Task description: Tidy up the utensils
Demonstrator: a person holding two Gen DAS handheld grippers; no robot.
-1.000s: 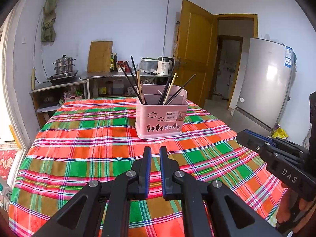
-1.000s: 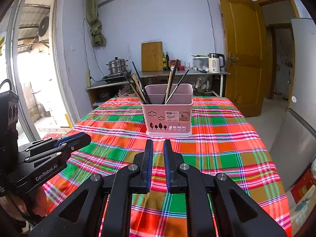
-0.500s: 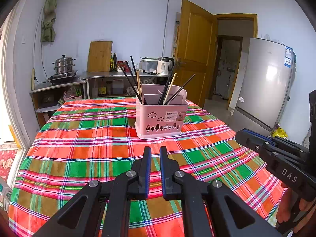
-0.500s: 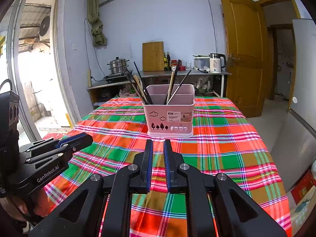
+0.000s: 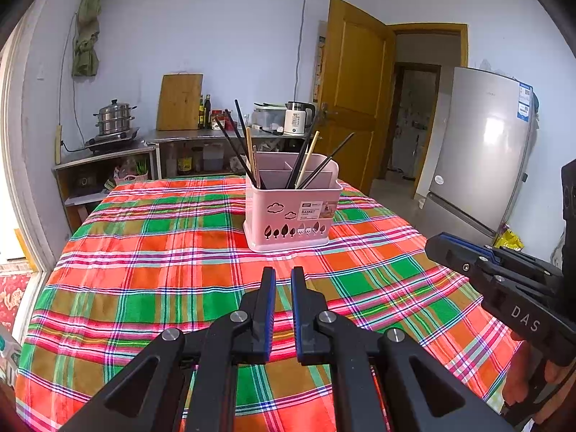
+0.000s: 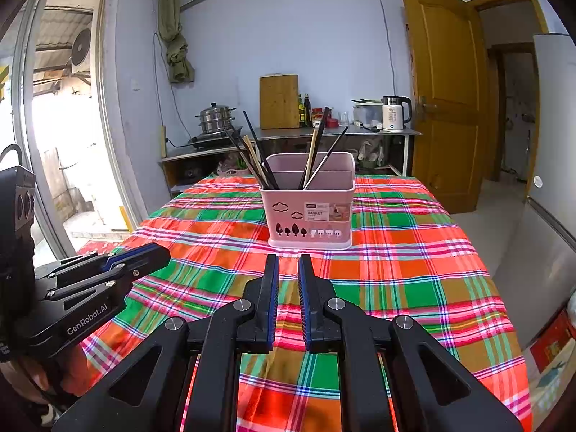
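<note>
A pink divided utensil basket stands on the plaid tablecloth; it also shows in the right wrist view. Several black and wooden chopsticks lean in its left and right compartments. My left gripper hovers above the cloth in front of the basket, jaws nearly closed and empty. My right gripper does the same, slightly closer to the basket. Each gripper shows from the side in the other's view, the right one and the left one.
A steel counter behind the table carries a steamer pot, cutting board, bottles and a kettle. A fridge stands on the right, beside an open wooden door. The table edge drops off to the right.
Both grippers have drifted slightly; the basket sits a little nearer and more centred in the right wrist view. Jaws unchanged.
</note>
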